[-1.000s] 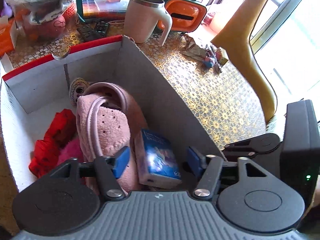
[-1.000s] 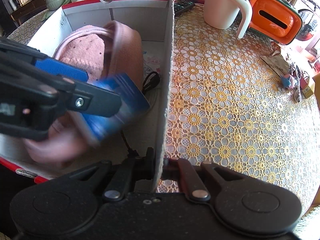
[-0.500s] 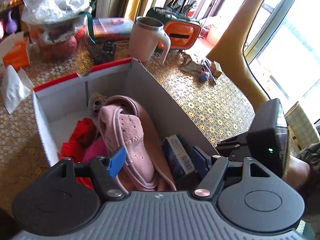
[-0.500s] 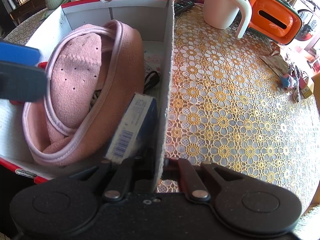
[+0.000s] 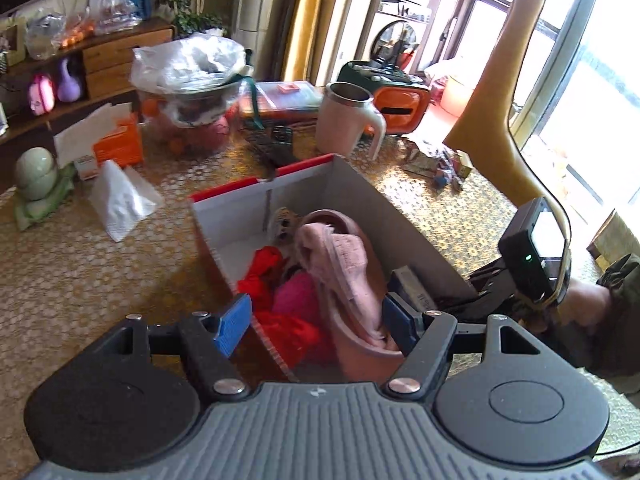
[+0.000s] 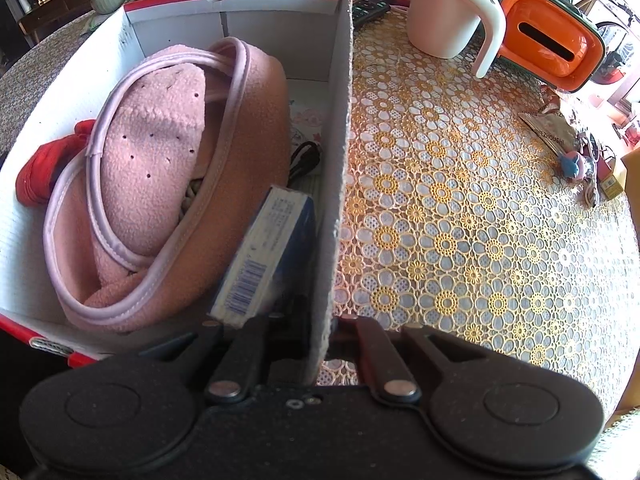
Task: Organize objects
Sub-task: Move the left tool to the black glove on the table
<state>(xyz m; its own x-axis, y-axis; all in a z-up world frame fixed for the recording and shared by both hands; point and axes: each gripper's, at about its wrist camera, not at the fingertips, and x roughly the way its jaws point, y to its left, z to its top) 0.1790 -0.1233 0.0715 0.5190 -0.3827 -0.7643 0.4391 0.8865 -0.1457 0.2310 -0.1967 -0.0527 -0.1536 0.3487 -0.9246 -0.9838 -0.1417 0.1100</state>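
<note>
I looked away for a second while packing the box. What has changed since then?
The left gripper let go of the blue carton, which tipped onto its edge between the pink pouch and the box wall, then backed away open. The right gripper stays clamped on that wall.

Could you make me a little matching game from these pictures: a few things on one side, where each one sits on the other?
Things:
1. blue cardboard packet
2. white mug with a steel rim
3. red cloth
4. right hand-held gripper

Places:
A. on the gold lace tablecloth, beside the orange case
B. clamped shut on the wall of the white cardboard box
C. inside the box, between the pink fleece pouch and the box wall
D. inside the box, on the pouch's far side from the packet

Pairs: 1-C, 2-A, 3-D, 4-B
</note>
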